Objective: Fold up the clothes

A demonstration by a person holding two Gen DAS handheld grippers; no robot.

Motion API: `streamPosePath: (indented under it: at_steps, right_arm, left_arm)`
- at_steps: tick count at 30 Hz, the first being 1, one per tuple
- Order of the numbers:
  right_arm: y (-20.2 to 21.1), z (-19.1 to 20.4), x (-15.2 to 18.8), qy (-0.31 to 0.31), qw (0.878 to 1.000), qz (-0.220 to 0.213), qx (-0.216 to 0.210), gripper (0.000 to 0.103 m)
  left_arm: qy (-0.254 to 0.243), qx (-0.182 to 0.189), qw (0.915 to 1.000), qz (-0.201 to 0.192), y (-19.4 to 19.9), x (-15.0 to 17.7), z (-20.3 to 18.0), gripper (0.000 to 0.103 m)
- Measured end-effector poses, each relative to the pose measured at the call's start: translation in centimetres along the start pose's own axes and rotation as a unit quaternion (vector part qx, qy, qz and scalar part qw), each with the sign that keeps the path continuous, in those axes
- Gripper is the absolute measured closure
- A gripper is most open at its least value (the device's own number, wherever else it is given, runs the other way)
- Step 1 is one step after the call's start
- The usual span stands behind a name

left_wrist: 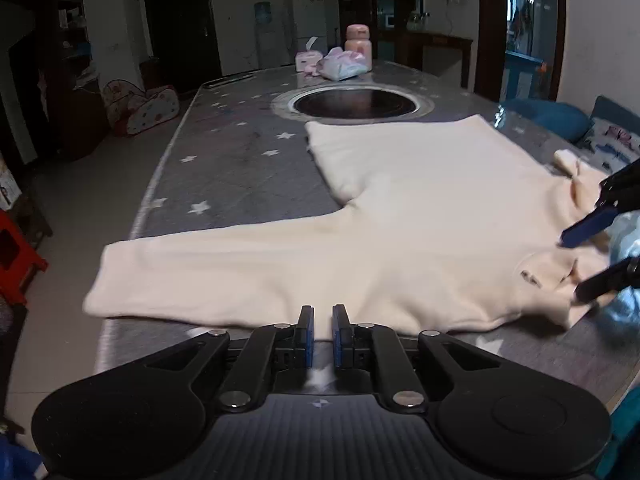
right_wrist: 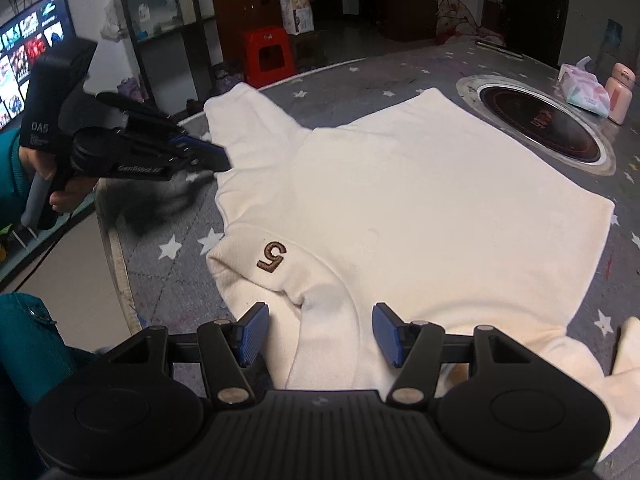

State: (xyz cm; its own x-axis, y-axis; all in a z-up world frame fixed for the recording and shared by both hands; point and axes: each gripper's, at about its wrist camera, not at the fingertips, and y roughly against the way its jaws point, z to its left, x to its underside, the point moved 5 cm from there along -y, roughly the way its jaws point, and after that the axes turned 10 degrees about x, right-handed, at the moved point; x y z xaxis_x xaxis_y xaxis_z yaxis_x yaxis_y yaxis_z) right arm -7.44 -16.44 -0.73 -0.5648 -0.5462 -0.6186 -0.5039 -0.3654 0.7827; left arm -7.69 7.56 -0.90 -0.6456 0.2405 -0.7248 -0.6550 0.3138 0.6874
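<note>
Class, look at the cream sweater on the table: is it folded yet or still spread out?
Spread out. The cream sweater lies flat on the table, body open and one sleeve stretched sideways, no part folded over.

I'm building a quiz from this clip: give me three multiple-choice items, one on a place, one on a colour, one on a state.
1. Where does the pink bottle stand?
A. beyond the round black plate
B. on the sweater
C. on the floor

2. What colour is the sweater?
A. blue
B. cream
C. red

3. How stands the right gripper?
A. shut empty
B. out of view
C. open over the sweater's collar

Answers: 1 A, it stands at the table's far end; 2 B, pale cream cloth; 3 C, pads apart on either side of the collar.
</note>
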Motion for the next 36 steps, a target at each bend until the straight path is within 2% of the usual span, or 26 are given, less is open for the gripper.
streamPosePath:
  at_steps: [2, 5, 7, 9, 11, 13, 19, 22, 26, 30, 36]
  right_arm:
    - [0.2, -0.1, 0.0, -0.007, 1.0, -0.005, 0.001, 0.045]
    - [0.4, -0.3, 0.0, -0.013, 1.0, -0.011, 0.001, 0.045]
    - [0.5, -0.3, -0.1, -0.015, 1.0, -0.015, 0.001, 0.045]
    - [0.8, -0.3, -0.1, -0.019, 1.0, -0.02, 0.002, 0.045]
    - [1.3, -0.5, 0.0, -0.022, 0.999, -0.024, 0.005, 0.045]
    - [1.9, -0.8, 0.2, -0.027, 0.999, -0.027, 0.007, 0.045]
    - [4.0, -3.0, 1.6, -0.067, 0.996, -0.041, 0.034, 0.045]
    - [5.0, -4.9, 2.3, -0.099, 0.992, -0.049, 0.06, 0.045]
    - [5.9, -8.3, 3.3, -0.146, 0.981, -0.052, 0.114, 0.048]
    - [5.7, -12.9, 4.3, -0.193, 0.962, -0.045, 0.186, 0.054]
    - [4.7, -19.1, 5.3, -0.252, 0.937, -0.034, 0.24, 0.055]
  left_arm:
    - [0.006, -0.012, 0.9999, 0.003, 0.3, -0.2, 0.1, 0.092]
    - [0.015, 0.013, 0.9997, -0.016, 0.6, -1.3, -1.0, 0.092]
    - [0.002, 0.033, 0.9992, -0.021, 0.3, -1.8, -2.4, 0.092]
    - [-0.015, 0.045, 0.9988, -0.01, -0.7, -1.8, -3.5, 0.092]
    - [-0.031, 0.041, 0.9986, 0.013, -1.4, -1.1, -3.9, 0.092]
    - [-0.045, 0.035, 0.9983, 0.008, -1.1, -0.4, -3.9, 0.092]
    - [-0.029, 0.027, 0.9991, 0.017, 0.0, -0.4, -2.5, 0.091]
    - [-0.013, 0.046, 0.9989, 0.0, 0.2, -1.8, -2.9, 0.09]
    - [-0.021, 0.083, 0.9962, -0.014, -0.7, -3.9, -5.5, 0.09]
    - [-0.043, 0.138, 0.9893, -0.021, -2.3, -5.6, -9.3, 0.088]
    - [-0.064, 0.204, 0.9767, -0.016, -4.8, -7.0, -14.8, 0.084]
